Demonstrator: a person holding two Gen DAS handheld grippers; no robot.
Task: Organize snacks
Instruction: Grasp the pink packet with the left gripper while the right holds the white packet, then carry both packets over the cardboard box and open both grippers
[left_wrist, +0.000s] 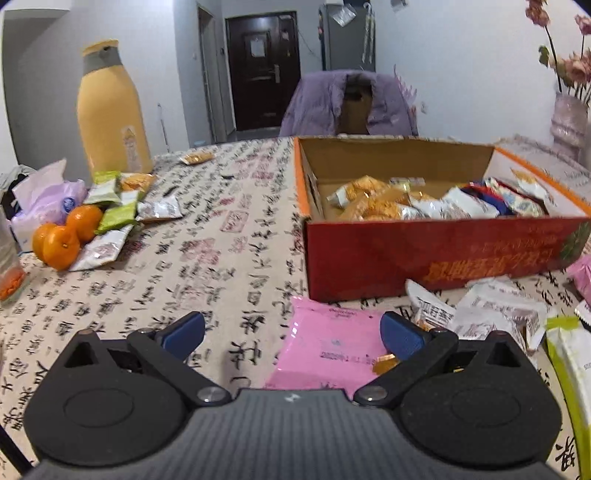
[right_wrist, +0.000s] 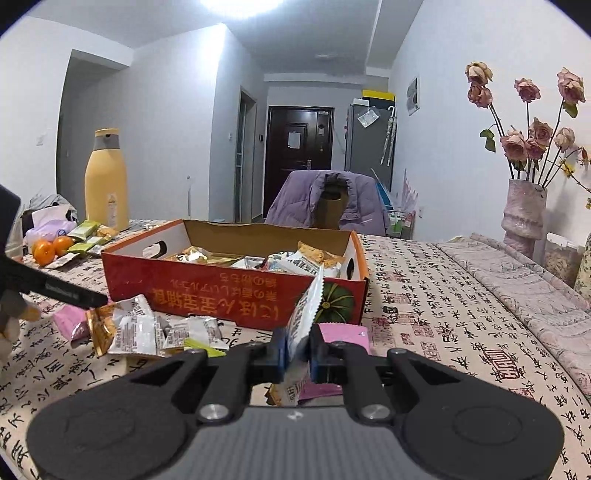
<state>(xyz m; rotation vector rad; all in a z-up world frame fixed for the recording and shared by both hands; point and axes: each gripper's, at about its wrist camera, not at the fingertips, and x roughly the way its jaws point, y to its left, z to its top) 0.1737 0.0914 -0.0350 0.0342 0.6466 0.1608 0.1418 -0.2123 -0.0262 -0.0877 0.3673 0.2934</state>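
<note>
Foil packet (right_wrist: 308, 314) sits pinched by one edge in our closed right tongs (right_wrist: 297, 360); it could slip before the box (right_wrist: 229, 291) ahead. Our left tongs (left_wrist: 291, 332) gape empty over a pink packet (left_wrist: 328, 347).

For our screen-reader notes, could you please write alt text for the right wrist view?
The right gripper is shut on a white snack packet, held upright in front of a red box of snacks. More packets lie on the tablecloth; a yellow bottle stands behind.

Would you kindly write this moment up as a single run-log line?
left tool: open, over pink packet | right tool: shut on white snack packet | red box: part filled | stage: carrying packet to box
</note>
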